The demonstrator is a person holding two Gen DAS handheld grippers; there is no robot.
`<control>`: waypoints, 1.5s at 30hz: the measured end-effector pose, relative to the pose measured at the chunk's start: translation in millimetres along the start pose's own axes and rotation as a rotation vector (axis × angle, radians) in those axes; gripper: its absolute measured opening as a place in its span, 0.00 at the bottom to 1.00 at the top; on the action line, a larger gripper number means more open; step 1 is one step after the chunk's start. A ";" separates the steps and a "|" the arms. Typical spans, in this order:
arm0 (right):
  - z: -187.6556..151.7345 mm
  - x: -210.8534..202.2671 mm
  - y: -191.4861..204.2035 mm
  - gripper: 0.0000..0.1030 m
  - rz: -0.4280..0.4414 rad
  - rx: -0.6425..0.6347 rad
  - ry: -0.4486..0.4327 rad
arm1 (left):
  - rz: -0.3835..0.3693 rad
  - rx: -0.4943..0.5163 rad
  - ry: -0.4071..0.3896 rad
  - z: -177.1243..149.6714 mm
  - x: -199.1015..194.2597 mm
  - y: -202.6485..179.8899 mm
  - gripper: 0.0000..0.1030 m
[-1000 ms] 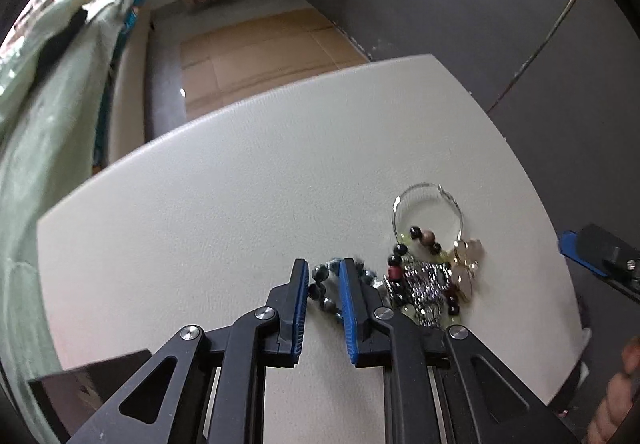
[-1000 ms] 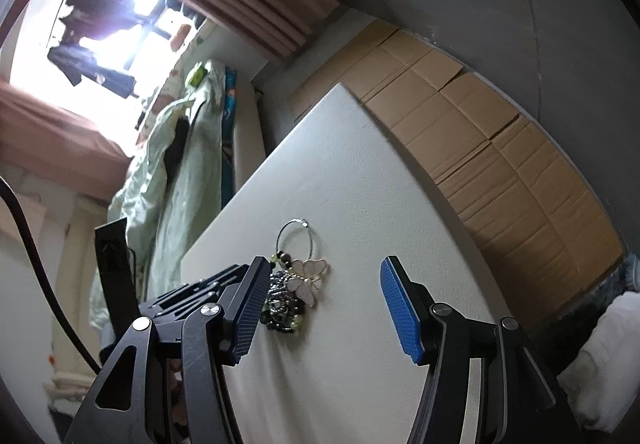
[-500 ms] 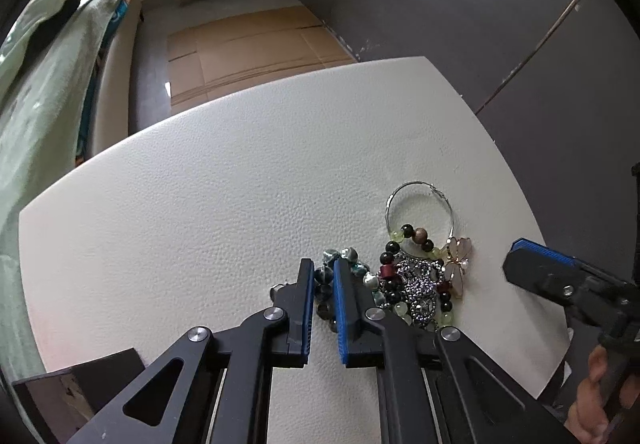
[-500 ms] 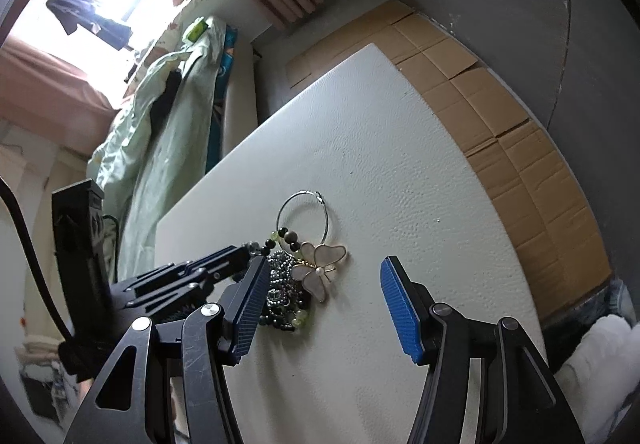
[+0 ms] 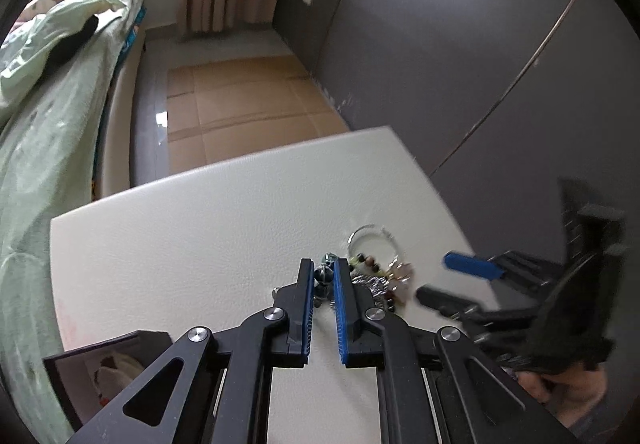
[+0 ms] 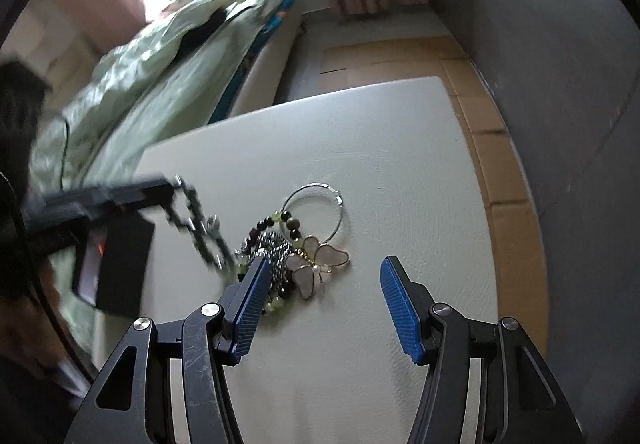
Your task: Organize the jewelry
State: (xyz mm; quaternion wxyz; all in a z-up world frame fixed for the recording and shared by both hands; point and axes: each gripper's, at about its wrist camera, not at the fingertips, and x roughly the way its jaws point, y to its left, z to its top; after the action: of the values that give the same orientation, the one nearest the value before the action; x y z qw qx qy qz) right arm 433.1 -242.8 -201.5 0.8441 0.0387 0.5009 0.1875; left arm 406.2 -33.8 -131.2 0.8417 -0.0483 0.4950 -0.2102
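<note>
Leftmost, seen from the right wrist, a green quilt [image 6: 152, 84] lies heaped on a bed beyond the white table [image 6: 280, 144]. Nearer, left of the jewelry pile [image 6: 280, 256], the left gripper [image 5: 322, 280] shows as a blurred dark shape. Its blue pads are pinched almost together on a dark beaded bracelet [image 6: 196, 220]. The bracelet hangs from the tips in a slack loop, and its lower end still reaches the left edge of the pile. In the left wrist view a few dark and teal beads [image 5: 324, 272] sit squeezed between the pads.

The pile itself rests on the table, right of the lifted bracelet. It holds a tangle of silver chain [image 6: 272, 248], green and dark beads, and a pale butterfly pendant [image 6: 320, 264] at its right side. A thin silver hoop [image 6: 316, 208] lies flat on the table, touching the far side of the pile.

The right gripper [image 6: 320, 304] hovers on the near side of the pile, jaws roughly half open with nothing between them. Its left pad [image 6: 250, 304] covers the near-left edge of the pile; whether it touches the beads cannot be told. Its right pad [image 6: 400, 312] stands over bare table, right of the pendant. Farther right, brown cardboard [image 6: 500, 172] covers the floor beside a grey wall [image 6: 560, 64].
</note>
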 end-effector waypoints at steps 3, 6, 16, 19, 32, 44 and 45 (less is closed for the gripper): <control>-1.4 4.0 7.6 0.56 -0.040 -0.087 0.020 | -0.010 -0.014 -0.042 -0.2 -18.7 3.3 0.10; -4.5 9.6 16.8 0.56 -0.099 -0.173 0.043 | -0.022 -0.033 -0.077 -0.3 -31.8 9.1 0.10; 2.6 25.5 33.5 0.56 -0.193 -0.325 0.076 | -0.044 -0.082 -0.121 2.3 -45.8 23.7 0.10; 6.9 29.1 35.7 0.55 -0.197 -0.335 0.073 | -0.044 -0.084 -0.124 3.1 -47.9 26.8 0.10; -4.9 21.4 36.9 0.40 -0.167 -0.313 0.059 | -0.043 -0.099 -0.154 0.6 -62.8 33.9 0.10; 1.9 -14.9 64.3 0.40 -0.042 -0.221 -0.081 | -0.034 -0.138 -0.212 -14.8 -104.5 45.2 0.10; 2.6 -18.0 69.6 0.40 -0.030 -0.219 -0.096 | -0.030 -0.141 -0.216 -16.4 -107.7 47.2 0.10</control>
State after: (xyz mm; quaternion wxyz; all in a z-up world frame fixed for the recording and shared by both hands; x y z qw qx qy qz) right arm 408.3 -184.3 -167.6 0.8690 -0.0526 0.4369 0.2263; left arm 361.3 54.3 -65.5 0.8813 -0.1370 0.4143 -0.1814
